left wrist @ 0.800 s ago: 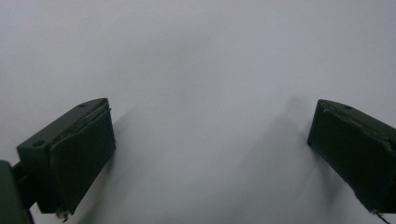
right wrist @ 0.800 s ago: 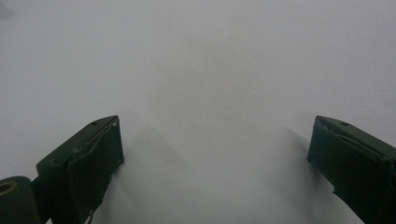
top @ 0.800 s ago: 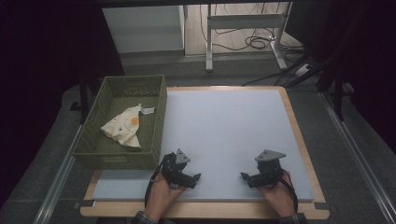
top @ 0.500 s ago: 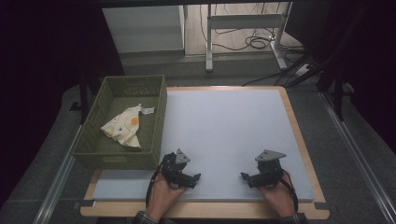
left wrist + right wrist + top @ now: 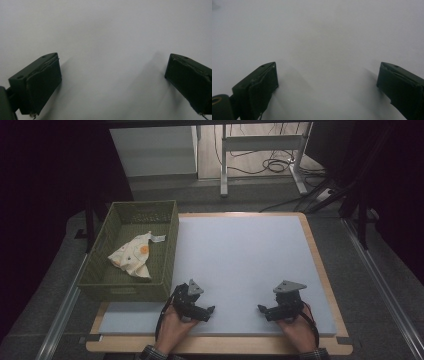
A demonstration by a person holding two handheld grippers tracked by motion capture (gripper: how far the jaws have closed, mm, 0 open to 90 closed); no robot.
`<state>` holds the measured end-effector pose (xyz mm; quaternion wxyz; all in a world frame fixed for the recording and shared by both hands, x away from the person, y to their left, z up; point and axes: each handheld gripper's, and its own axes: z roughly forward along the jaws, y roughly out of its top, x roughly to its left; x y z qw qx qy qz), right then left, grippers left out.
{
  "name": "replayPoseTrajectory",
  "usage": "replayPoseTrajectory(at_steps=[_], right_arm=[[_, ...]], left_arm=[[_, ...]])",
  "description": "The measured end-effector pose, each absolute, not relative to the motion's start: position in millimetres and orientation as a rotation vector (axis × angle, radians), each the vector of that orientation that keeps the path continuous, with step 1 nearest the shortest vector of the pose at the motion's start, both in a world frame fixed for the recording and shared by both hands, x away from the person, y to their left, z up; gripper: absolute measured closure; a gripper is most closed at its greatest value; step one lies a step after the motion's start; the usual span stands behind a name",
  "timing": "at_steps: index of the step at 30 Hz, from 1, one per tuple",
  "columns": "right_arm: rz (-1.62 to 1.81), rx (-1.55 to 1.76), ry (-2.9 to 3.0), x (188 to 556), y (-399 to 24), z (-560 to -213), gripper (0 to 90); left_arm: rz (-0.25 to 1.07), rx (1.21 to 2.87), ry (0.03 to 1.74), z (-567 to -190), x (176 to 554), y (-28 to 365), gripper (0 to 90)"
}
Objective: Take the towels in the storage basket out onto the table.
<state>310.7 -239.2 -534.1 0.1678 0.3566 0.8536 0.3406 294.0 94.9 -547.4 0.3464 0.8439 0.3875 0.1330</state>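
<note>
Nothing has moved since the earlier frames: both hands and the cloth lie as they did. The L gripper (image 5: 209, 310) rests on the pale grey foam mat (image 5: 240, 250) just off the near R corner of the olive-green woven basket (image 5: 167, 250); its 2 jaws stand wide apart w/ only bare mat between them (image 5: 110, 62). The R gripper (image 5: 261, 309) sits on the mat well to the R of the basket, jaws likewise spread, holding nothing (image 5: 324, 70).

The thing to be worked, a crumpled cream cloth w/ orange spots (image 5: 132, 256), lies inside the basket, nearer its L wall, a white tag poking toward the R.

Risks, as I judge them: the basket's tall R wall stands btw. the L gripper and the cloth, so a low reach could clip the rim and shove or tip the basket. A pinch on 1 loose fold may drag the cloth over the weave and snag it.

Beyond the basket's far side: a white panel (image 5: 152, 150), metal desk legs (image 5: 260, 150) and floor cables (image 5: 272, 166), all well clear.
</note>
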Motion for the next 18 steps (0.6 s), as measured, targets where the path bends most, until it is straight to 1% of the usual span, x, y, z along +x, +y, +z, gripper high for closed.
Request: replayPoseTrajectory(at_steps=[7,9,12,14,18], right_arm=[[0.968,1.015,2.428,310.7,-239.1,-534.0,3.6],[0.968,1.015,2.428,310.7,-239.1,-534.0,3.6],[0.968,1.015,2.428,310.8,-239.1,-534.0,3.5],[0.968,1.015,2.428,310.8,-239.1,-534.0,3.5],[0.968,1.015,2.427,310.7,-239.1,-534.0,3.5]], left_arm=[[0.339,2.191,0.997,-547.0,293.5,94.6,0.2],[0.333,2.199,0.984,-545.9,293.7,95.5,1.5],[0.281,2.195,0.975,-541.9,293.9,95.8,1.8],[0.27,2.186,0.963,-538.8,293.8,94.9,1.7],[0.282,2.198,0.927,-531.0,293.7,89.8,1.3]])
